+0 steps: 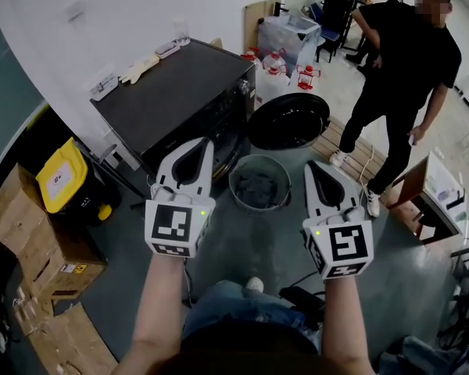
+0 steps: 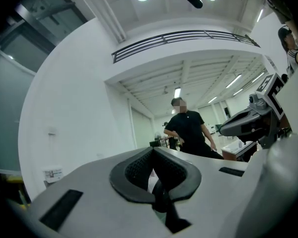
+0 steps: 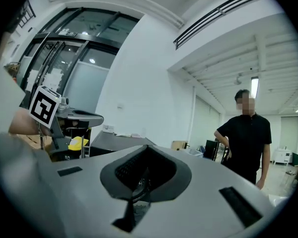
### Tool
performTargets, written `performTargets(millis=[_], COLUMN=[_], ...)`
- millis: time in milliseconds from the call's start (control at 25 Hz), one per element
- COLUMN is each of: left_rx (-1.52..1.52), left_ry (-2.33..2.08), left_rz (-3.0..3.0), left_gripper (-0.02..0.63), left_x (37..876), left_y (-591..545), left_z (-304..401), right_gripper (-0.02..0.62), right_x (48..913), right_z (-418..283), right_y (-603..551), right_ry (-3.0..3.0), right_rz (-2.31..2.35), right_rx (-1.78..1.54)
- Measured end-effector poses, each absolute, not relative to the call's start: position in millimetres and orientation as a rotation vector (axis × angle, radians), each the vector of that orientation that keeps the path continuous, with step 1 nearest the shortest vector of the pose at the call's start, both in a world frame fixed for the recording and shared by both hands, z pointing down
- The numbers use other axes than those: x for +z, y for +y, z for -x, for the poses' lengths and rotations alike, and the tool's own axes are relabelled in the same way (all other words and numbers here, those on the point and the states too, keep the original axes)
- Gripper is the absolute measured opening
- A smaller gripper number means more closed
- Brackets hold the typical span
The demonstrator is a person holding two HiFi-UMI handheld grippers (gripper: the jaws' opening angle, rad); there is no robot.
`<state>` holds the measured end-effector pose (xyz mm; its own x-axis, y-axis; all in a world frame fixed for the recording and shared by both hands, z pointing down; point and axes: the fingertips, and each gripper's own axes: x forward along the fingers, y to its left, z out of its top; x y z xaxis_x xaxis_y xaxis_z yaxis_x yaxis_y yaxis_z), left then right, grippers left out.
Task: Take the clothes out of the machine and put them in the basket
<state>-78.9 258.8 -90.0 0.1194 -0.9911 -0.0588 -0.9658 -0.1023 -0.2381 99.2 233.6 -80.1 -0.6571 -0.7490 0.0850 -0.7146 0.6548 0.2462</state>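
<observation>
While I hold both tongs out level above the grey floor (image 1: 258, 244), the biggest thing below me is the dark washing machine (image 1: 180, 92), which stands against the white wall (image 1: 102, 14). A person in black (image 1: 410, 61) stands beyond it at the right, one hand at the hip, and shows in both gripper views too. Brown cardboard boxes (image 1: 39, 241) are stacked at my left, with a yellow container (image 1: 62, 174) just behind them. The machine's round door (image 1: 289, 121) hangs open to the right of its front. The basket (image 1: 238, 180), a round grey tub, sits on the floor just in front of the machine, between my two tongs as I look down. Dark clothes (image 1: 259, 190) lie inside it. My left tongs (image 1: 205, 145) are closed, jaw against jaw, with nothing held. My right tongs (image 1: 313, 169) are likewise closed and empty.
</observation>
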Motion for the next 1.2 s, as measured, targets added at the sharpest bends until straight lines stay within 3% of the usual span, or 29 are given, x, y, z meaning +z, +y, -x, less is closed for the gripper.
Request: performTargets(millis=[560, 1200], left_rx=[-0.137, -0.151], left_ry=[1.895, 1.93], left_rz=[2.11, 2.035], left_gripper=[0.002, 0.002], left_x=[-137, -152], left_y=[280, 303], left_z=[103, 122], right_gripper=[0.002, 0.002], right_x=[-128, -157], right_z=[-86, -130], right_y=[250, 255], right_ry=[-2.684, -2.659], right_rz=[-1.263, -1.423], right_rx=[-0.41, -0.465])
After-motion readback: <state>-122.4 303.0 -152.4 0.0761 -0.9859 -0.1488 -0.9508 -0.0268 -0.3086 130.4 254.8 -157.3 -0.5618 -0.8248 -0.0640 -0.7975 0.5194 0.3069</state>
